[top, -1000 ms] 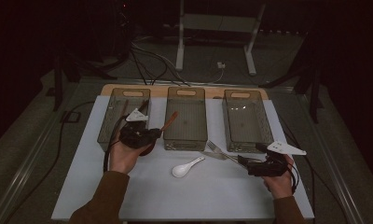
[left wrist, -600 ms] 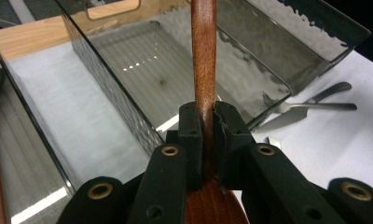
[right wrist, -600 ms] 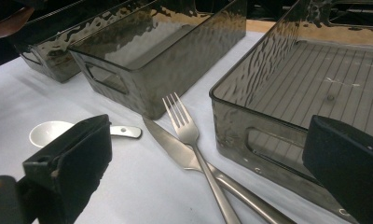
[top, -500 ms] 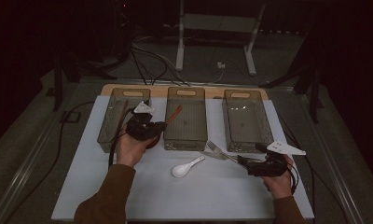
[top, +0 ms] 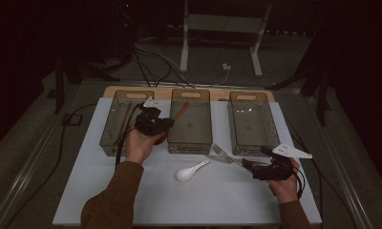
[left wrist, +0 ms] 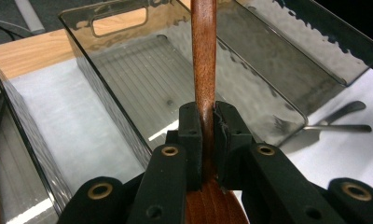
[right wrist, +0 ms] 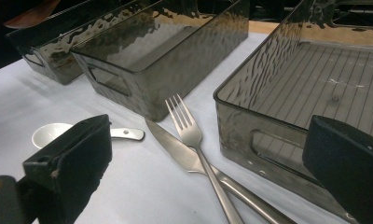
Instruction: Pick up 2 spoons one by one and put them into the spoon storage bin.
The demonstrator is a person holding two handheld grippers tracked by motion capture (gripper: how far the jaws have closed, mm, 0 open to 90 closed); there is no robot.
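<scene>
Left gripper (left wrist: 205, 135): jaws pinched on the wooden spoon (left wrist: 203, 56), gripping the handle just above the bowl end; held up over the near-left corner of the middle bin (top: 190, 119).
Wooden spoon axis: long axis runs near-to-far w/ a slight lean right; handle points far, out over the middle bin; bowl sits at the near end, under the gripper.
Spoon height: off the counter (top: 132, 200), handle above the bin rim; can't tell if it touches the rim.
Right gripper (right wrist: 208, 154): jaws spread wide, nothing between the pads; low at the near right of the counter, just right of the fork (right wrist: 194, 140) and knife (right wrist: 175, 149).
Fork & knife: lying crossed on the counter near the right bin (top: 251, 121); fork tines point far-left in the high view.
White spoon (top: 191, 170): flat on the counter, near side of the middle bin, bowl at near-left, handle up to far-right.
Left bin (top: 113, 125): dark sticks lying lengthwise inside, near-to-far.
Bins: three smoky clear ones in a row along the far side, long axes near-to-far.
</scene>
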